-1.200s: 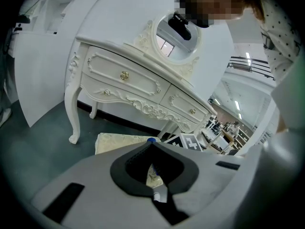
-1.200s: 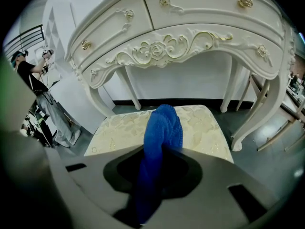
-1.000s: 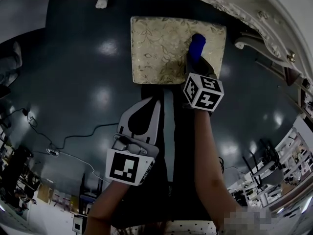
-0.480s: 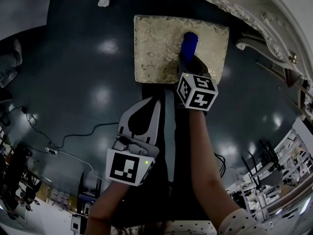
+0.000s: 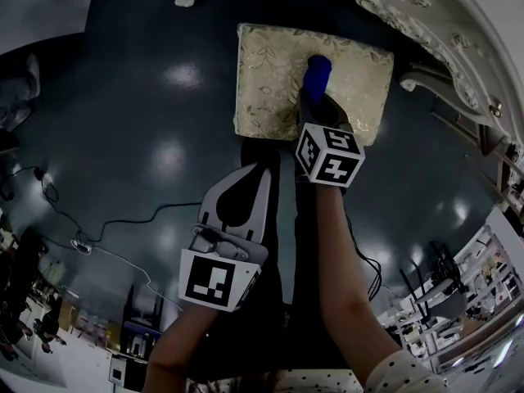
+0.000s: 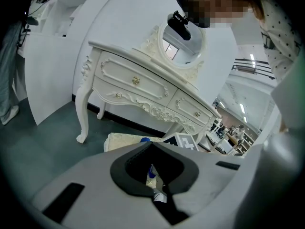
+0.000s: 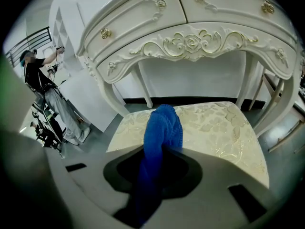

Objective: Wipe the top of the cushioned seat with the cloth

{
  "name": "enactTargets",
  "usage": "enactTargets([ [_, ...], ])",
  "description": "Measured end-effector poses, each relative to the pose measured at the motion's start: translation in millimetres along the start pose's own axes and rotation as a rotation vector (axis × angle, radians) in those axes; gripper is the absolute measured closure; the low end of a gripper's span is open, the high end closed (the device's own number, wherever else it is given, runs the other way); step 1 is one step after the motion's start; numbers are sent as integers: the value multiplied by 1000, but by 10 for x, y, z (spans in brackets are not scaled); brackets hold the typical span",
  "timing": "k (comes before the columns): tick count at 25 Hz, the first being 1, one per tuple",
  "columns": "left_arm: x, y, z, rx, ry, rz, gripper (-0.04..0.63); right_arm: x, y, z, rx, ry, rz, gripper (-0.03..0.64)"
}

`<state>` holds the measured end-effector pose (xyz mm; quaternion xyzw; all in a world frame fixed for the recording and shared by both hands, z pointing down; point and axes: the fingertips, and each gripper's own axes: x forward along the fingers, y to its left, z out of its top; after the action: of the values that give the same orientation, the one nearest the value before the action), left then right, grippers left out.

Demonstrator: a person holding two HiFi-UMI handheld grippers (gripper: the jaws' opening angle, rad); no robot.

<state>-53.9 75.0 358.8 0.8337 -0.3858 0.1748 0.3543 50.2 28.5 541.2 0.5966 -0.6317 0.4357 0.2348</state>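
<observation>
The cushioned seat [image 5: 270, 80] is pale with a leaf pattern and stands on the dark floor in front of me. My right gripper [image 5: 315, 98] reaches over its right half, shut on a blue cloth [image 5: 316, 72] that rests on the seat top. In the right gripper view the blue cloth [image 7: 162, 125] runs from between the jaws onto the seat [image 7: 219, 125]. My left gripper [image 5: 260, 170] hangs lower, over my dark trousers and short of the seat, jaws together with nothing in them. From the left gripper [image 6: 153, 178] view only the seat's near edge [image 6: 121, 140] shows.
An ornate white dressing table [image 7: 190, 42] stands just behind the seat, its curved legs [image 7: 279, 99] on either side; it fills the top right of the head view [image 5: 446, 23]. A cable [image 5: 123, 228] trails over the floor at left. A person [image 7: 43, 87] stands far left.
My right gripper has slid the blue cloth leftward across the seat top, from near its right edge toward the middle. The left gripper has stayed put.
</observation>
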Motion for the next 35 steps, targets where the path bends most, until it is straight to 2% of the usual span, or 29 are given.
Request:
enactTargets([
  [14, -151, 139, -26, -53, -21, 40, 598, 112, 463, -27, -23, 12, 69, 528],
  [35, -382, 399, -32, -93, -64, 110, 598, 302, 1156, -66, -80, 42, 184, 528],
])
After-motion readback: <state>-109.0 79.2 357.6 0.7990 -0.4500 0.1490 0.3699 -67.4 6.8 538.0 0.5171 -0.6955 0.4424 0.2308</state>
